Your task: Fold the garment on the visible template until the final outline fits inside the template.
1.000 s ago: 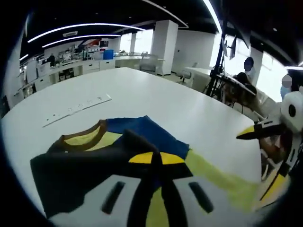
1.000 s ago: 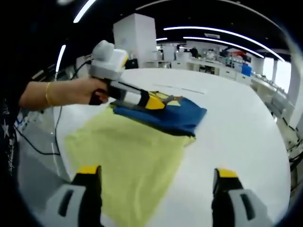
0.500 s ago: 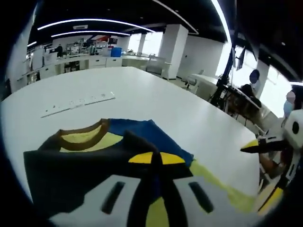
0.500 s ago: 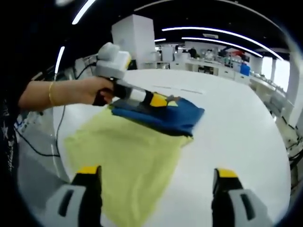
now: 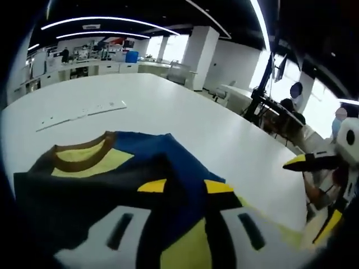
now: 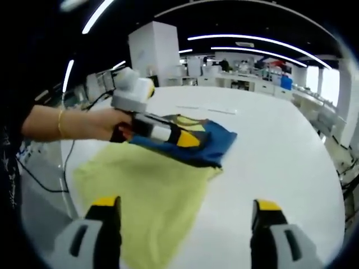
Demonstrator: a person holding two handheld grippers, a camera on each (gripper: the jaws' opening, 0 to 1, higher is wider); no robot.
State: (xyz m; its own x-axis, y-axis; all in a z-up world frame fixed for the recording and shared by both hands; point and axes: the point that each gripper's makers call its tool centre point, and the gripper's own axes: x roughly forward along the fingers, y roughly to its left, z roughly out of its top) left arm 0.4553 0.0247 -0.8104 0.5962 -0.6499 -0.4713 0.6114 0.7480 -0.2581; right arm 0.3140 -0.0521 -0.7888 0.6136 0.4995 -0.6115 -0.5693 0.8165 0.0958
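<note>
Jaws of my right tool (image 6: 182, 224) stand wide apart and carry nothing, hovering over the yellow template (image 6: 151, 190) spread on the white table (image 6: 280, 151). Farther on, my left tool (image 6: 188, 140) is clamped on a fold of the blue and yellow garment (image 6: 216, 143), which lies bunched at the template's far edge, partly off it. I judge the fold is mid-way: next I should lay this flap flat toward the template's middle, then check that no edge overhangs. A white strip (image 5: 84, 112) lies beyond.
</note>
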